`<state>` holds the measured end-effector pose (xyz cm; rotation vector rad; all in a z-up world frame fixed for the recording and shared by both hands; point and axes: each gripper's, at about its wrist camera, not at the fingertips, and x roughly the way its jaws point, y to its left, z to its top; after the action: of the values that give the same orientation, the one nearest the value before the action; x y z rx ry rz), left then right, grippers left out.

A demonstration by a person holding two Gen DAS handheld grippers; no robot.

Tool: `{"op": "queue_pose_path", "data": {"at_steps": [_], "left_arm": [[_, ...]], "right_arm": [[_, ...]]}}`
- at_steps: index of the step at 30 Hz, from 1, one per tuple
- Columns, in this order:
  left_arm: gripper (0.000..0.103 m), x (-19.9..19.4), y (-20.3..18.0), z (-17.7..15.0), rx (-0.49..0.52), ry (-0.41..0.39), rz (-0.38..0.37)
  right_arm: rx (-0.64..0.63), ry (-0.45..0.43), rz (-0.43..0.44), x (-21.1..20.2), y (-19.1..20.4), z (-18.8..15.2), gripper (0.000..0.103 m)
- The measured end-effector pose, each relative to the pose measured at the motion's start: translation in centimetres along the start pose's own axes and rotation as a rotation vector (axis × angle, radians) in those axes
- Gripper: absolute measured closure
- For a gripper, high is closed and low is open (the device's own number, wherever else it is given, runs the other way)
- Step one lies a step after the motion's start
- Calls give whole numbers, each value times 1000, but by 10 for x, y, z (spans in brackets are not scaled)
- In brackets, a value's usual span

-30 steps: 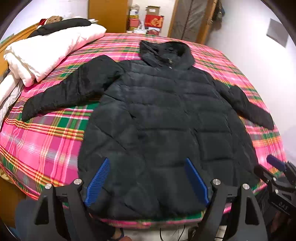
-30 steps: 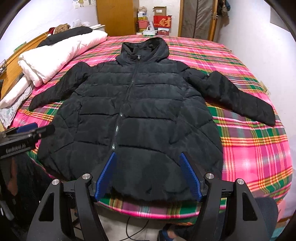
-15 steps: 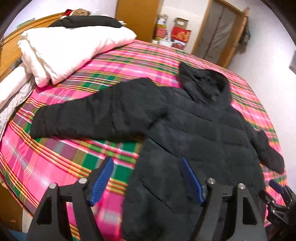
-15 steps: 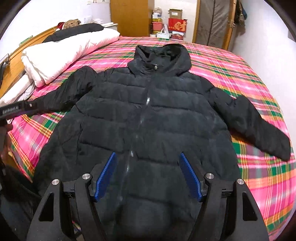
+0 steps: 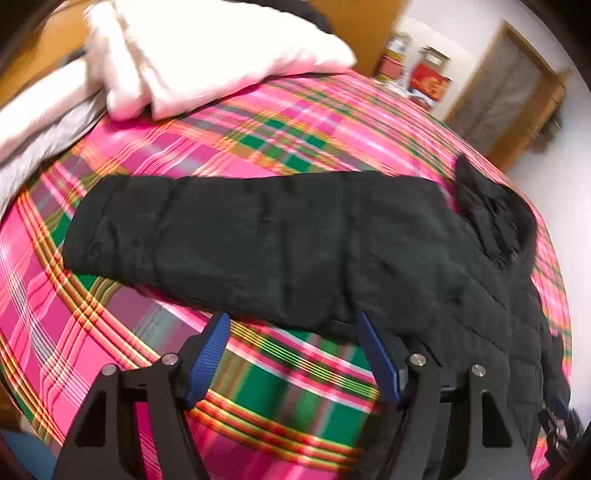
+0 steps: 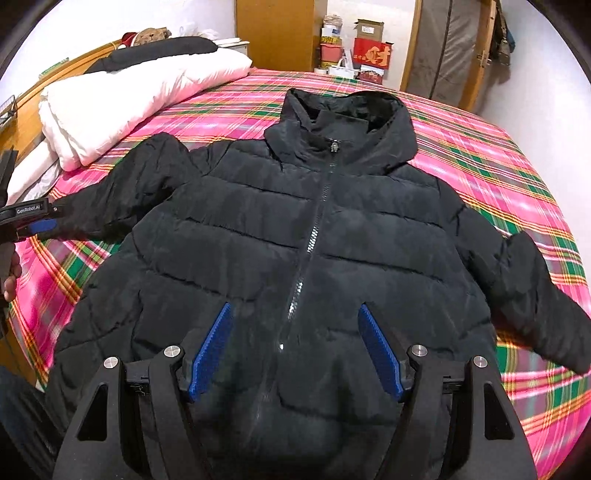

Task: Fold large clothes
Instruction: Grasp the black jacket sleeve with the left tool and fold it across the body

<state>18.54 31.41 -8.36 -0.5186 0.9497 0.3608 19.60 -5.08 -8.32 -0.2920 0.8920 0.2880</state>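
Note:
A large black hooded puffer jacket (image 6: 295, 229) lies flat, front up and zipped, on the pink plaid bed (image 6: 480, 147), both sleeves spread out. In the left wrist view its left sleeve (image 5: 229, 236) stretches across the frame, with the hood (image 5: 495, 218) at the right. My left gripper (image 5: 295, 325) is open and empty, just short of the sleeve's near edge. It also shows at the left edge of the right wrist view (image 6: 33, 221). My right gripper (image 6: 295, 314) is open and empty, hovering over the jacket's lower front near the zipper (image 6: 314, 236).
A folded white duvet (image 6: 129, 96) and a black pillow (image 6: 159, 51) lie at the bed's far left by the wooden headboard (image 6: 33, 92). Boxes (image 6: 369, 51) and a wooden wardrobe (image 6: 273, 33) stand behind the bed. A doorway (image 6: 450, 48) is at the back right.
My left gripper has swung left and come in close to the jacket's left sleeve. My right gripper has moved forward over the jacket's lower front. Both stay open.

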Motion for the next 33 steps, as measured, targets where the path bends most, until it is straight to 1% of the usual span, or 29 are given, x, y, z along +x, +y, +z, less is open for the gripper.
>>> {"op": "queue_pose_path", "data": {"at_steps": [4,7,9,13,14,17,19,21,22,23,24,26,28,31,33], "left_arm": [[30,18,33,4,-86,-8,28],[33,32,58,7,-169,-14,39],[34,38,69,7,-211,-32,52],[34,55,87,8,-280,-44,58],[34,56,88,9,-276,-58,61],[34,62,82,15,-242,-93,101],[39,65,79,18,-223,-116,127],[59,68,74,23,-183,-125,145],[63,67,72,24,-168,-129,158],[74,66,66,27,-145,-135,182],[82,64,62,28,-123,-143,200],[87,58,53,33,-89,-154,223],[89,51,45,37,-66,-172,235],[90,31,28,44,-29,-216,228],[91,12,9,48,8,-256,207]], "right_arm": [[-10,15,1,15,-2,3,32],[-10,21,-6,24,-7,5,32],[-12,25,-11,29,-11,6,32],[-17,37,-12,39,-18,7,32],[-20,38,-12,40,-20,7,32],[-34,38,-12,43,-24,7,32],[-43,37,-9,45,-28,6,32],[-56,36,-10,46,-30,5,32],[-61,33,-8,47,-32,5,32],[-65,33,-5,47,-33,4,32],[-70,33,-2,47,-34,3,32],[-79,29,2,47,-37,1,32],[-83,28,8,48,-40,-2,32],[-79,24,15,49,-45,-5,32],[-58,20,21,50,-51,-7,32]]}}
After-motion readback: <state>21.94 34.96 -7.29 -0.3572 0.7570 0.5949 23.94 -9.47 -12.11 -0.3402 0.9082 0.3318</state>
